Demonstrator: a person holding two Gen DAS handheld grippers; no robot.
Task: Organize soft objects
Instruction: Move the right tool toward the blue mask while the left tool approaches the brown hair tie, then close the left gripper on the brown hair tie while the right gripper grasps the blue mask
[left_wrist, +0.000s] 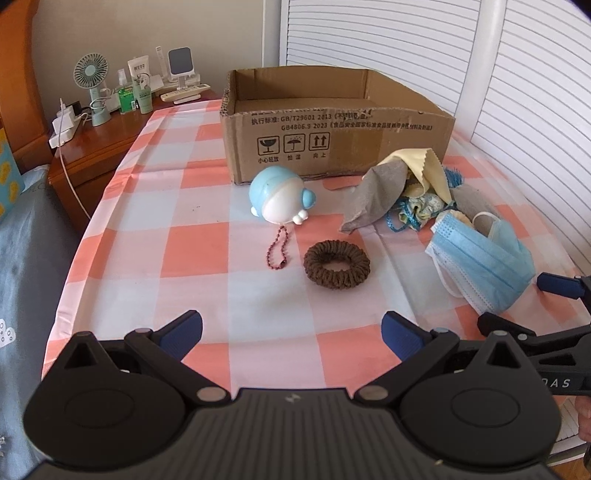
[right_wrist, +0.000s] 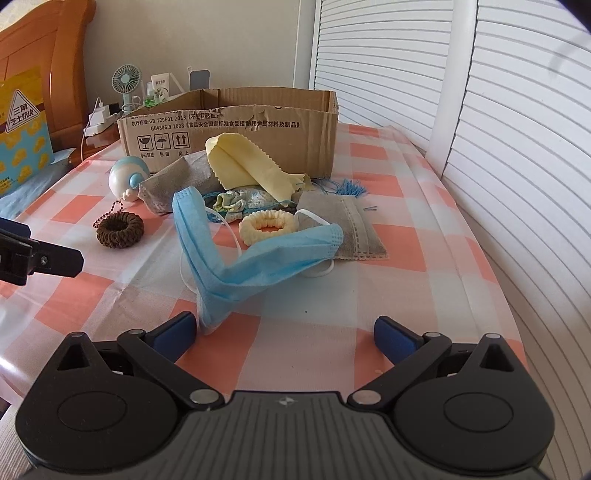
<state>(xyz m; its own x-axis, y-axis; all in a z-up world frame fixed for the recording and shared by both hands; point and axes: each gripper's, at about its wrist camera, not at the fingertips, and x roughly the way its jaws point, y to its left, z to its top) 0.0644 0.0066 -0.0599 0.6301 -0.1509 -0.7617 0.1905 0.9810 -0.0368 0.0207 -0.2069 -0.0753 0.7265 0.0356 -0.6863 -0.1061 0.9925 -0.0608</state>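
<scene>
An open cardboard box (left_wrist: 332, 136) (right_wrist: 229, 133) stands at the back of the checked table. In front of it lie a blue-and-white round toy (left_wrist: 277, 195) (right_wrist: 127, 179) with a bead chain, a brown scrunchie (left_wrist: 337, 264) (right_wrist: 119, 230), a blue face mask (left_wrist: 484, 262) (right_wrist: 236, 254), a cream scrunchie (right_wrist: 266, 226), grey masks (left_wrist: 373, 195) (right_wrist: 351, 229), a yellow cloth (left_wrist: 424, 166) (right_wrist: 243, 162) and a small patterned cloth (right_wrist: 243, 201). My left gripper (left_wrist: 291, 332) is open and empty, short of the brown scrunchie. My right gripper (right_wrist: 284, 330) is open, with the blue mask's near corner by its left fingertip.
A wooden nightstand (left_wrist: 107, 136) at the back left holds a small fan (left_wrist: 91, 77), bottles and chargers. White louvred doors (right_wrist: 498, 129) run along the right. A bed lies to the left of the table (left_wrist: 184, 229).
</scene>
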